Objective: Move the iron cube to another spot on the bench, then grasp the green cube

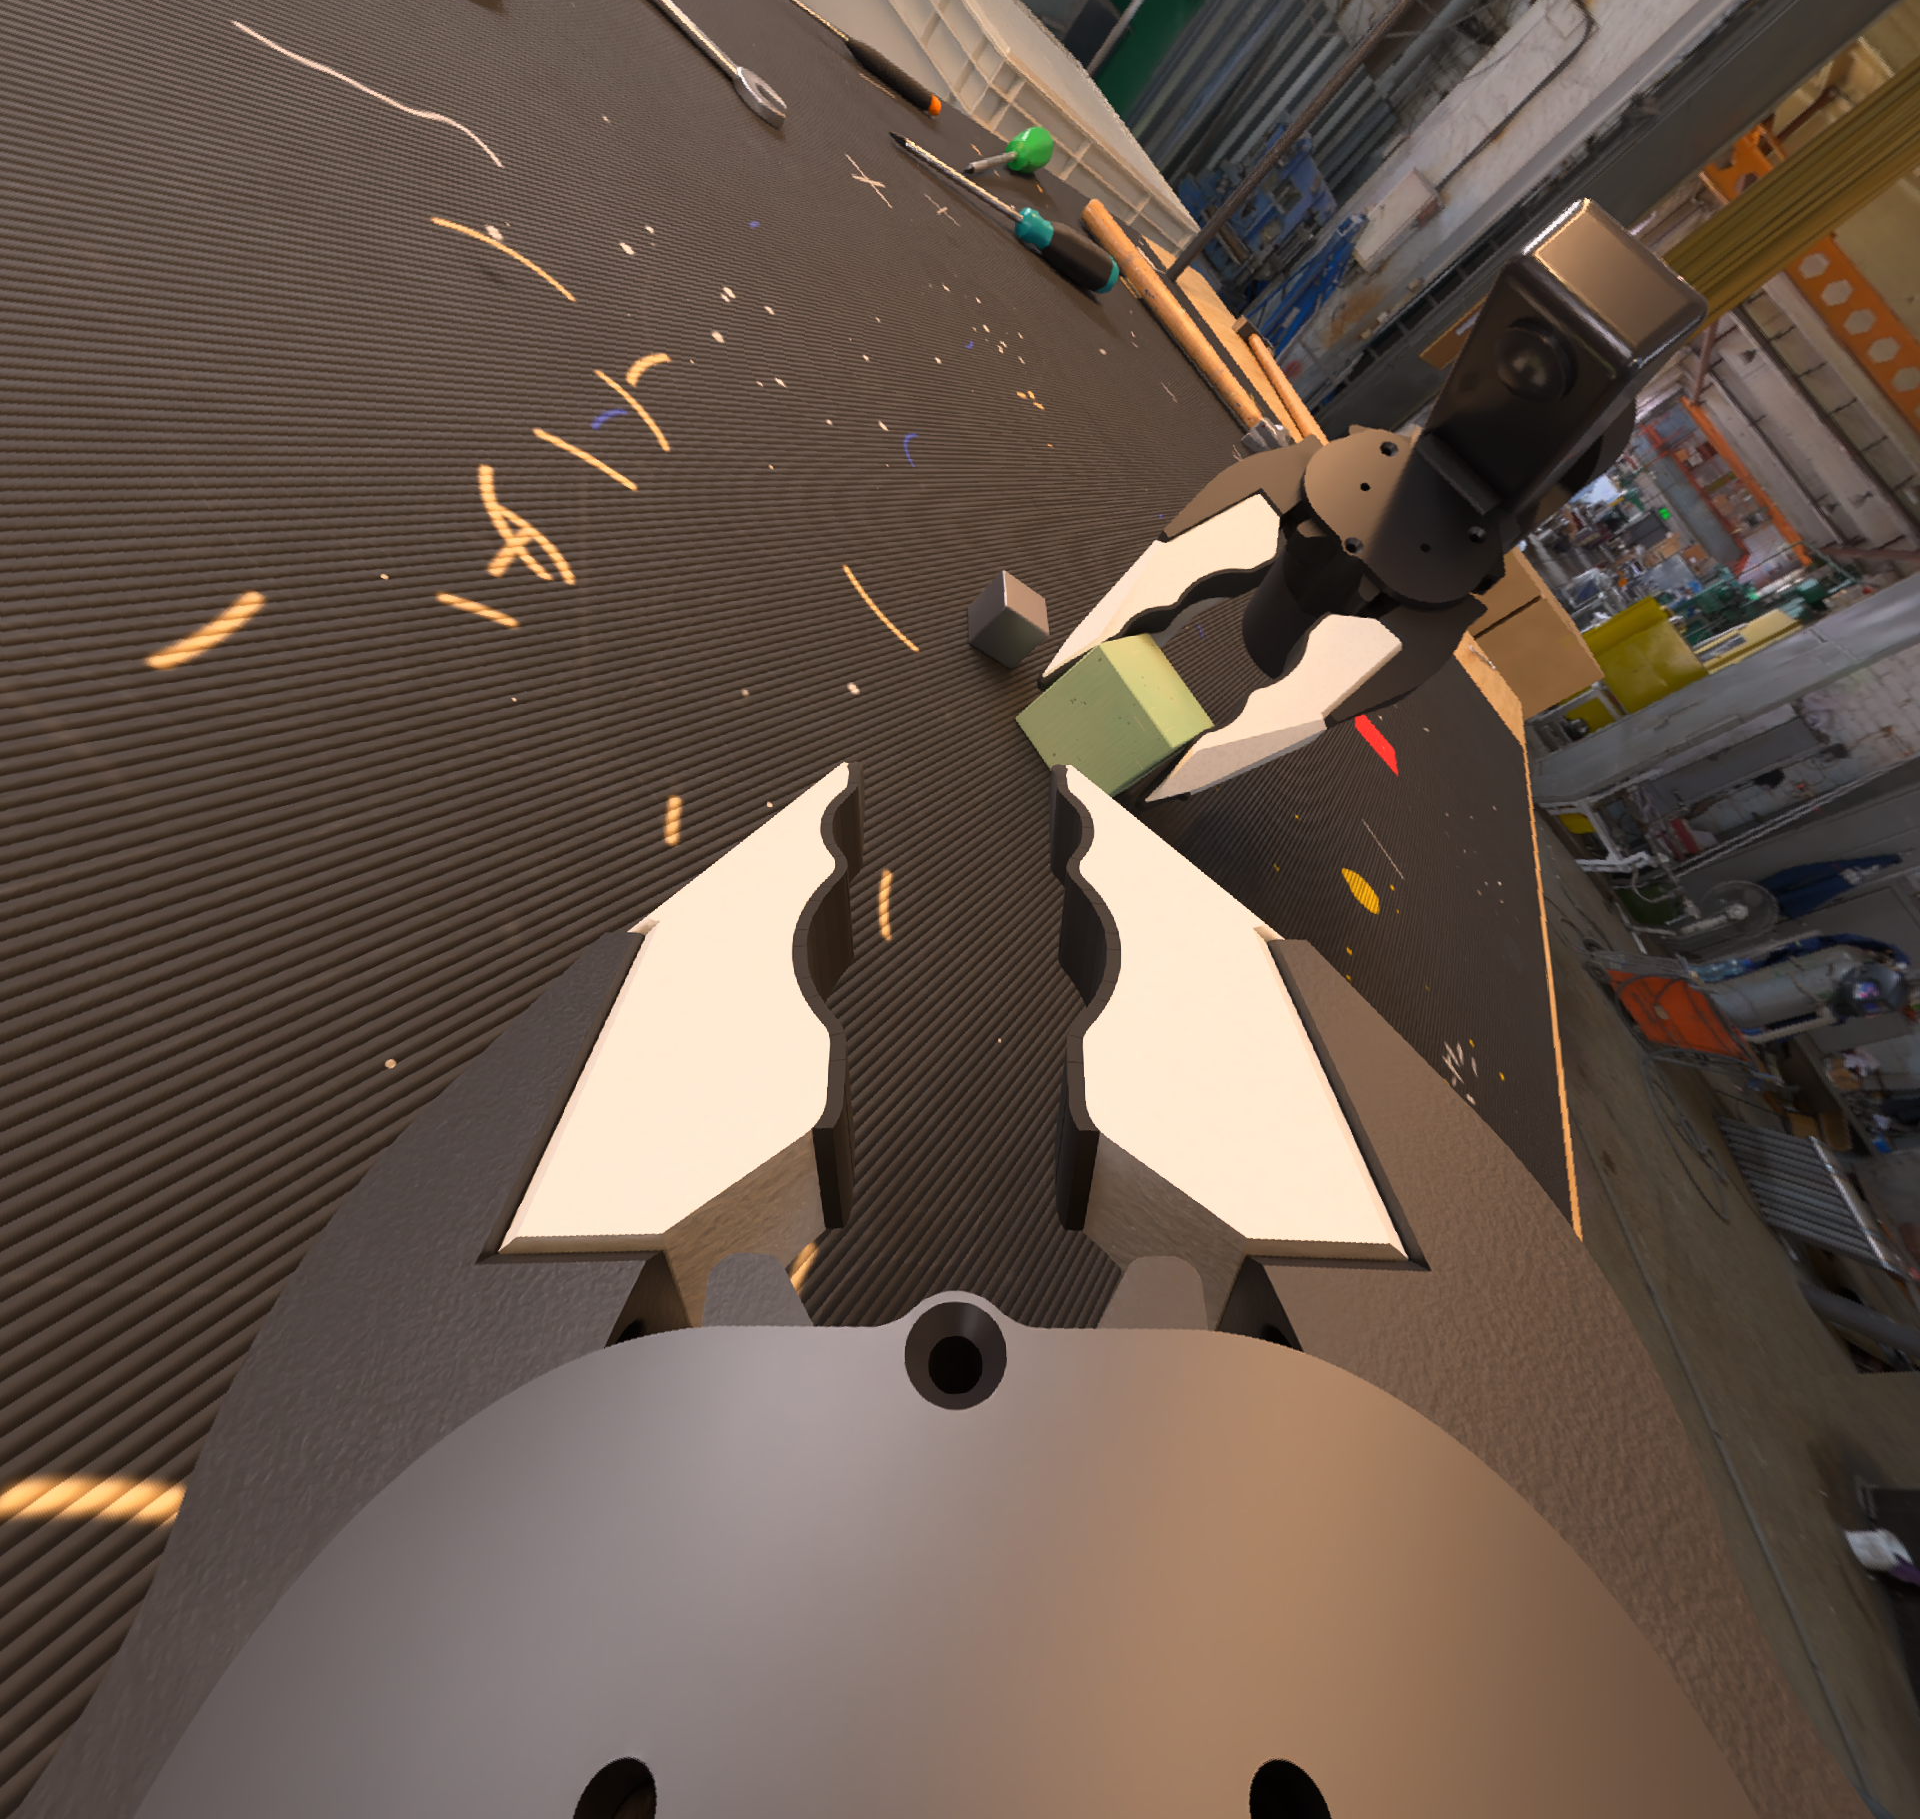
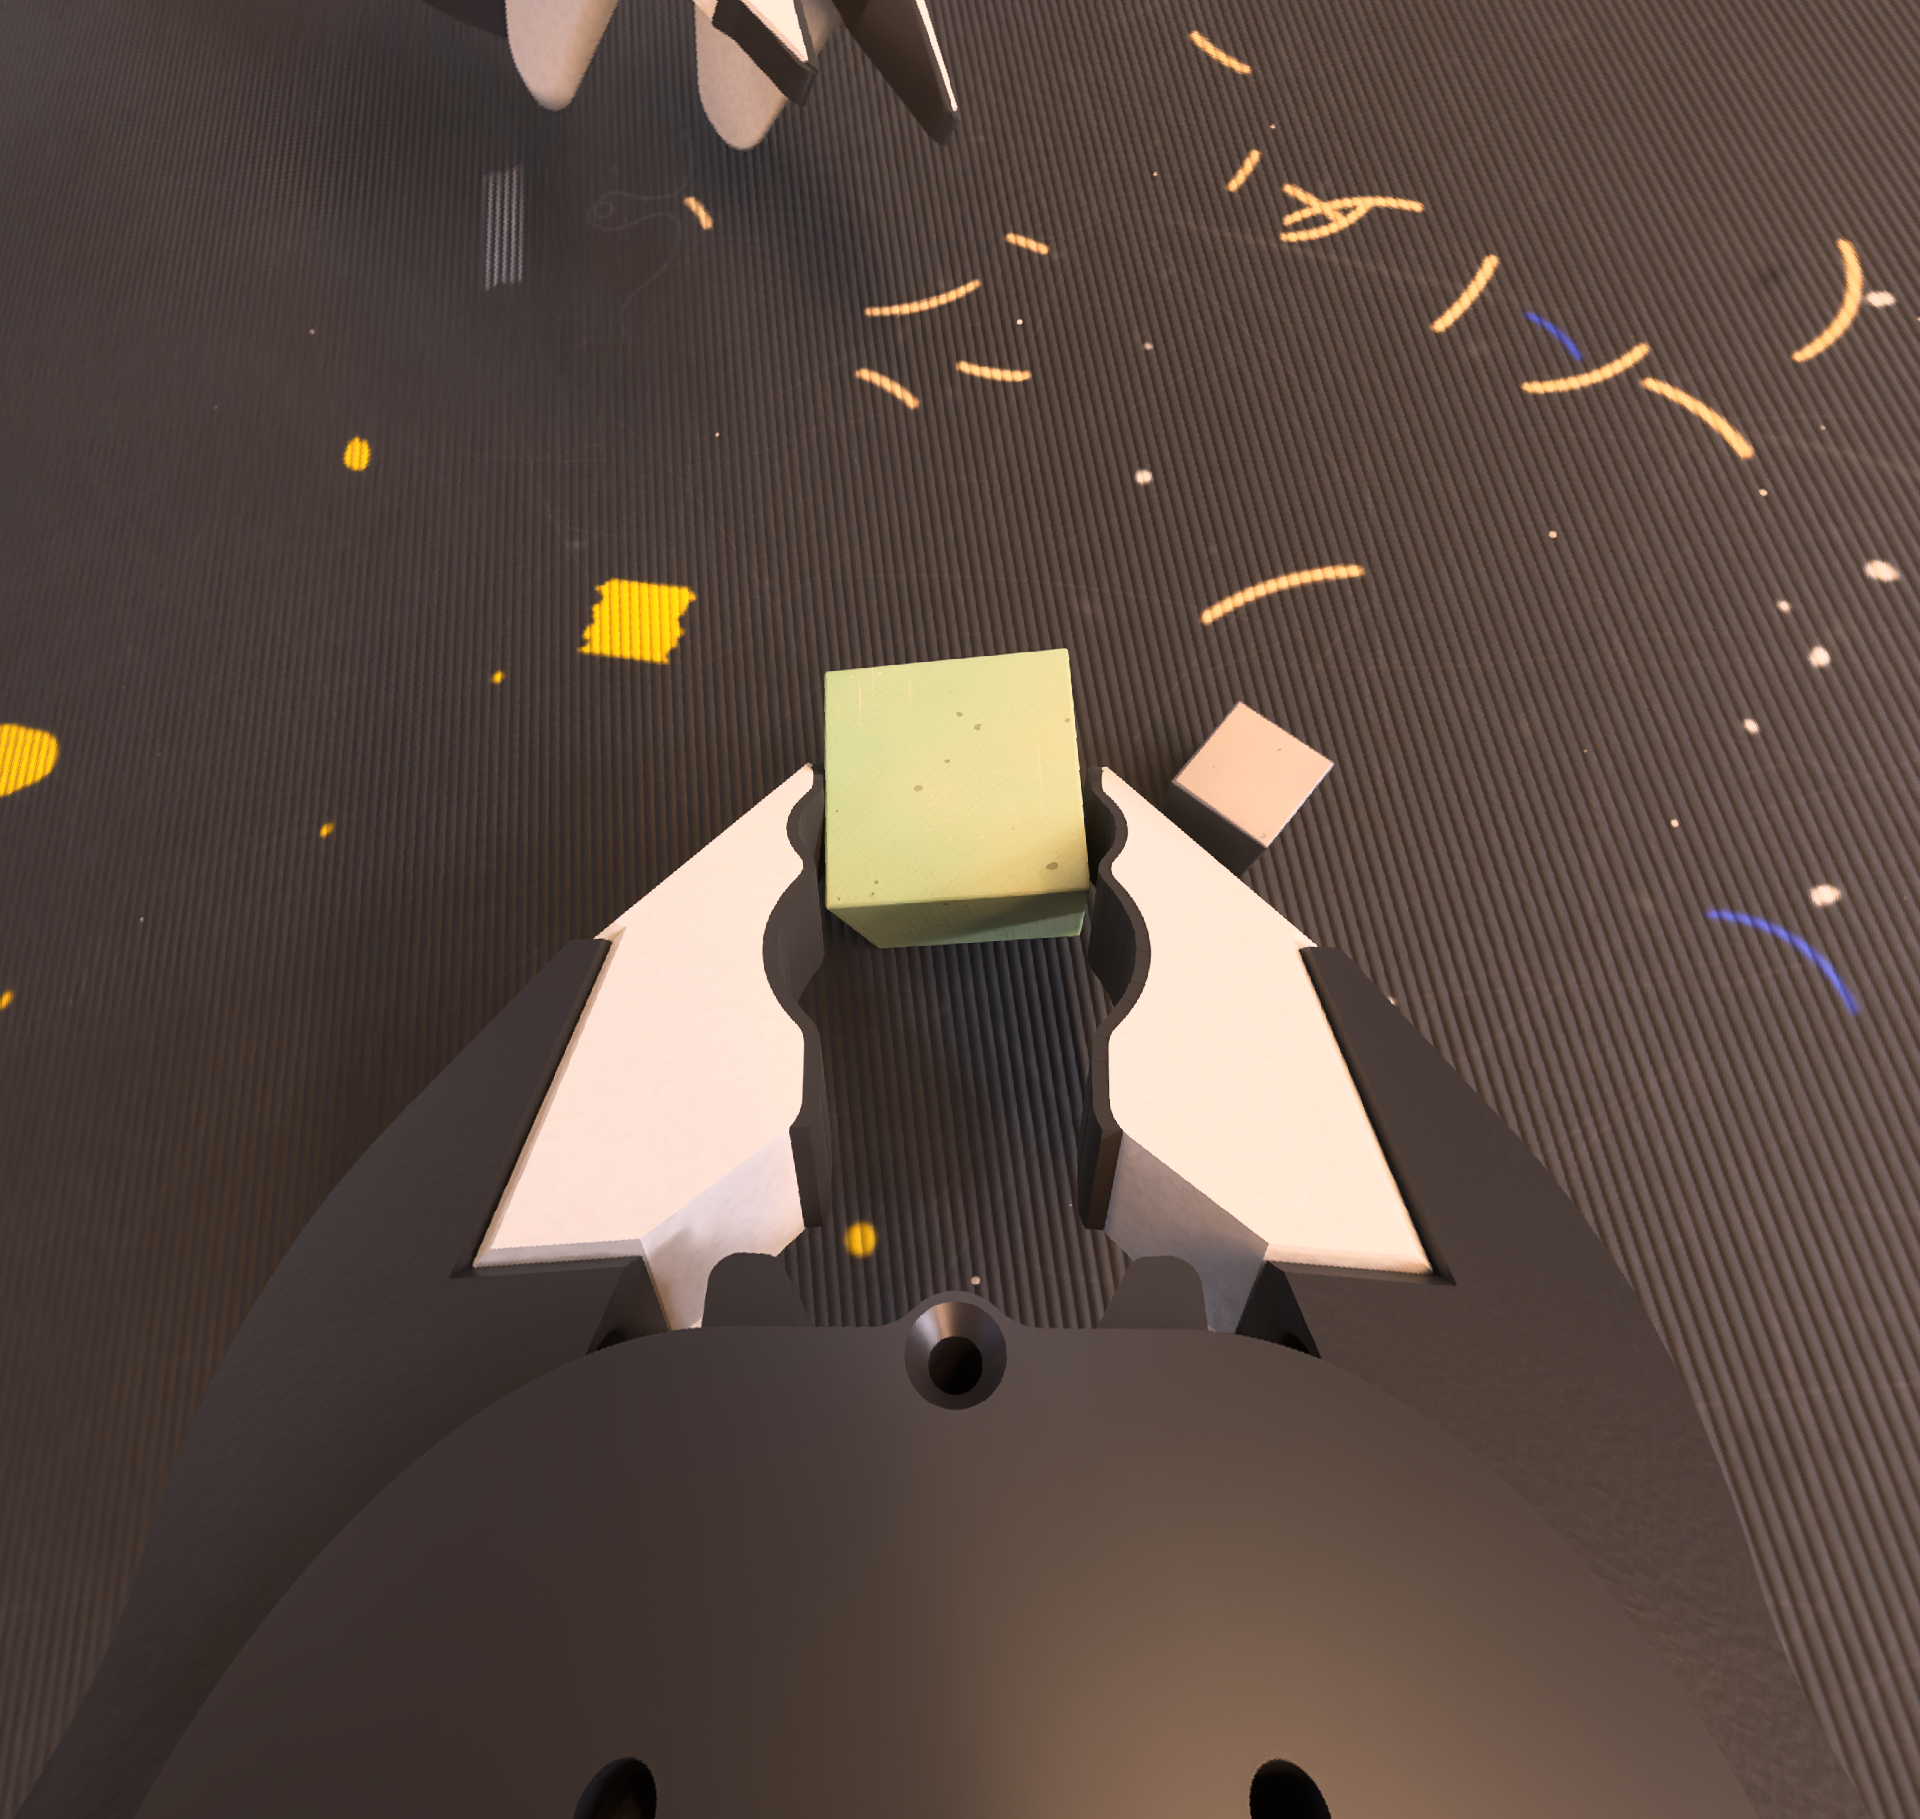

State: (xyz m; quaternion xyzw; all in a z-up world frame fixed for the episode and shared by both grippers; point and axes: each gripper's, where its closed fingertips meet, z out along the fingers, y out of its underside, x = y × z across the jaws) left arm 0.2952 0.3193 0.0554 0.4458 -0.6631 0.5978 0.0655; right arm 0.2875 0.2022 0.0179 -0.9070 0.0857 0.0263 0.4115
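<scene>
Right wrist view: right gripper [image 2: 954,813] straddles the green cube [image 2: 951,793] on the bench [image 2: 416,938], fingertips at both sides, looks clamped or nearly. Iron cube [image 2: 1252,772] sits just beside. Left gripper [image 1: 954,793] spread, empty. Likely only the grasp confirmation remains.

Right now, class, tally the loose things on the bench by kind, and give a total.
Cubes: 2, green cube and iron cube
Screwdrivers: 3
Wrenches: 1
Total: 6
</scene>
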